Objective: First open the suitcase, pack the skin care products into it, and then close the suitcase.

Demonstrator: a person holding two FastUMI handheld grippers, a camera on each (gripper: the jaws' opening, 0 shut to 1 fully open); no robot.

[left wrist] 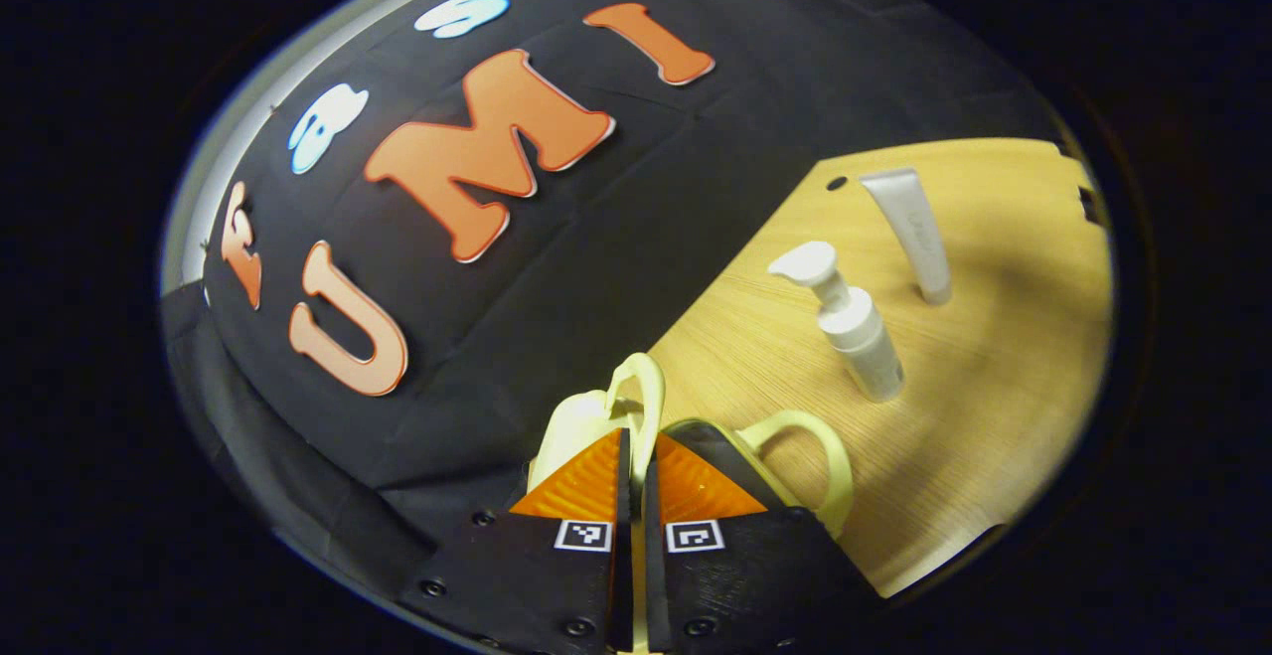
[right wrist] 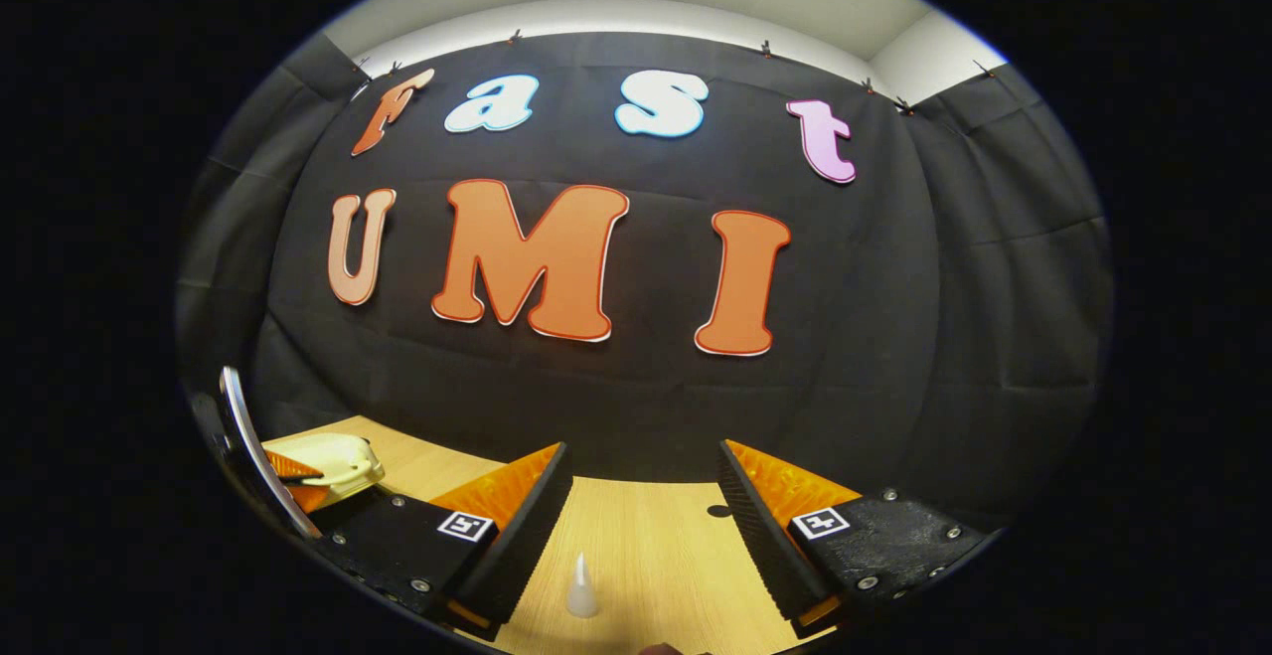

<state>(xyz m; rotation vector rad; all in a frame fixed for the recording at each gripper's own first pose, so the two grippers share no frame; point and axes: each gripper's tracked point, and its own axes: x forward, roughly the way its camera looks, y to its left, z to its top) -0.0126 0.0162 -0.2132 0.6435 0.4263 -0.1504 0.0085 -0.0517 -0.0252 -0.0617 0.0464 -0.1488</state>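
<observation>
Two fingers of the left gripper (left wrist: 636, 481) are clamped on a pale yellow suitcase handle (left wrist: 641, 387). Beyond it, a white pump bottle (left wrist: 853, 327) and a white squeeze tube (left wrist: 914, 233) stand on the wooden worktop (left wrist: 984, 387). The right gripper (right wrist: 644, 496) is spread apart above a small white cone-shaped cap (right wrist: 581, 587).
</observation>
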